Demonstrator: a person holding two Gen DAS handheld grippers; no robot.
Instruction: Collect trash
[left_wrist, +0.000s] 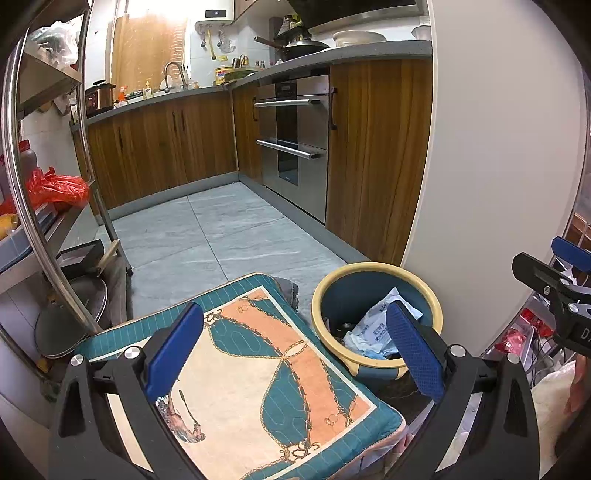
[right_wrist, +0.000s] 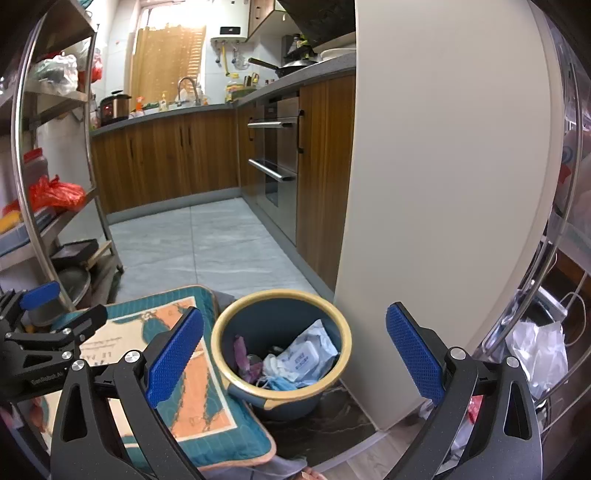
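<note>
Two tongs, both spread wide, nothing between pads: left tongs (left_wrist: 295, 349) above patterned cushion (left_wrist: 258, 373), right tongs (right_wrist: 295, 350) above trash bin (right_wrist: 280, 328). Bin on floor (right_wrist: 207, 240), touching cushion's edge, beside white panel (right_wrist: 443, 184). Inside bin: wipes packet (right_wrist: 303, 356), blue mask (right_wrist: 280, 384), purple scrap (right_wrist: 242, 356).
</note>
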